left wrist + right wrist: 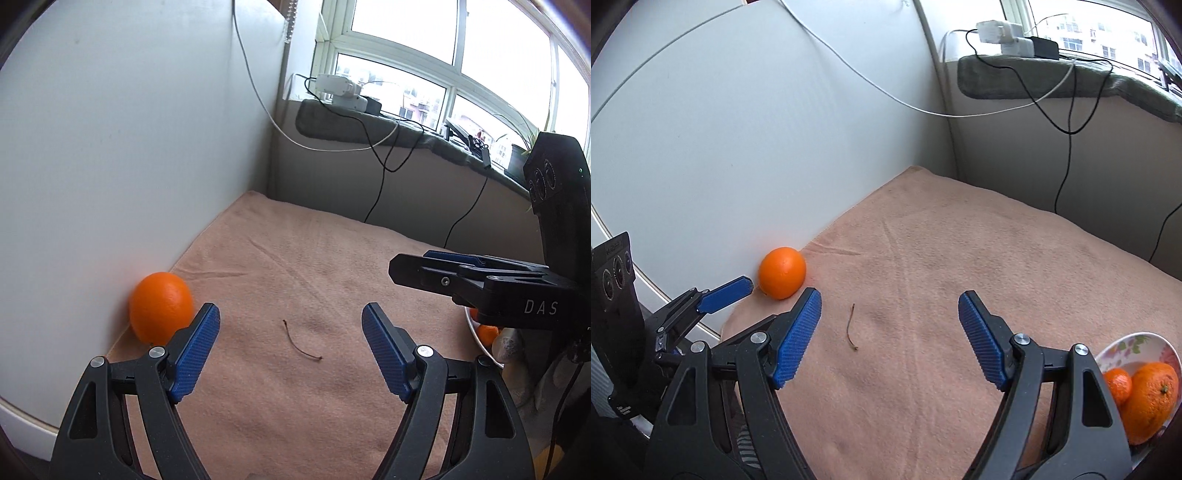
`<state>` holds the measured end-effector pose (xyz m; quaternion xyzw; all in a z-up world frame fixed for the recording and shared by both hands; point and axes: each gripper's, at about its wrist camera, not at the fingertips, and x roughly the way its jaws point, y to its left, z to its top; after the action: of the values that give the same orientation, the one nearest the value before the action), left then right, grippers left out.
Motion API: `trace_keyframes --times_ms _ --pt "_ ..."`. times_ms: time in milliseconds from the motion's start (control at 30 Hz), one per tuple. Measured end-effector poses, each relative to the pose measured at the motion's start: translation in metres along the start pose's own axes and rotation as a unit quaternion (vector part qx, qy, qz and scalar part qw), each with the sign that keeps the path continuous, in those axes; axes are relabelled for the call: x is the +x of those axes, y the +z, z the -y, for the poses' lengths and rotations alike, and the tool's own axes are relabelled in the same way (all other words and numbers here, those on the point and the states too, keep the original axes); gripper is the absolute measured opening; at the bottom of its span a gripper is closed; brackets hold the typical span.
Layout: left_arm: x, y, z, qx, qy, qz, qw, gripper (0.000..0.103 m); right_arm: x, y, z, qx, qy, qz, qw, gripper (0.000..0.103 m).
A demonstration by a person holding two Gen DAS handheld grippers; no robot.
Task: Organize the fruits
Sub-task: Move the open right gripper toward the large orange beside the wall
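A loose orange (160, 306) lies on the peach towel (295, 258) against the white wall. My left gripper (291, 317) stands open and empty just right of it, its left pad close beside the fruit. From the right wrist view the same orange (782, 272) lies left of my right gripper (889, 301), which is open with nothing between its pads. A flowered plate (1137, 341) at the lower right holds a large orange (1152, 398) and a small mandarin (1117, 382). A thin dry stem (851, 326) lies on the towel between the pads.
The white wall (110, 166) bounds the towel on the left. A windowsill (369, 125) with chargers and hanging cables runs along the back. My right gripper (410, 266) reaches in from the right, above the plate's rim (474, 334). The left gripper's finger (727, 293) shows beside the orange.
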<state>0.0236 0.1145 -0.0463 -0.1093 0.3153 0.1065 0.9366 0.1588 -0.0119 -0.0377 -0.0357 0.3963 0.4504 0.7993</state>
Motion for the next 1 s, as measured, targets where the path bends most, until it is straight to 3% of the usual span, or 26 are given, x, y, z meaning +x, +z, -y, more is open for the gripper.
trace_keyframes --times_ms 500,1000 --pt "0.005 -0.023 -0.064 -0.069 0.053 -0.013 0.9961 0.079 0.091 0.022 -0.067 -0.049 0.085 -0.064 0.993 0.079" --pt "0.024 -0.036 -0.09 -0.093 0.061 -0.03 0.9933 0.079 0.167 0.024 -0.092 -0.049 0.151 -0.128 0.979 0.079"
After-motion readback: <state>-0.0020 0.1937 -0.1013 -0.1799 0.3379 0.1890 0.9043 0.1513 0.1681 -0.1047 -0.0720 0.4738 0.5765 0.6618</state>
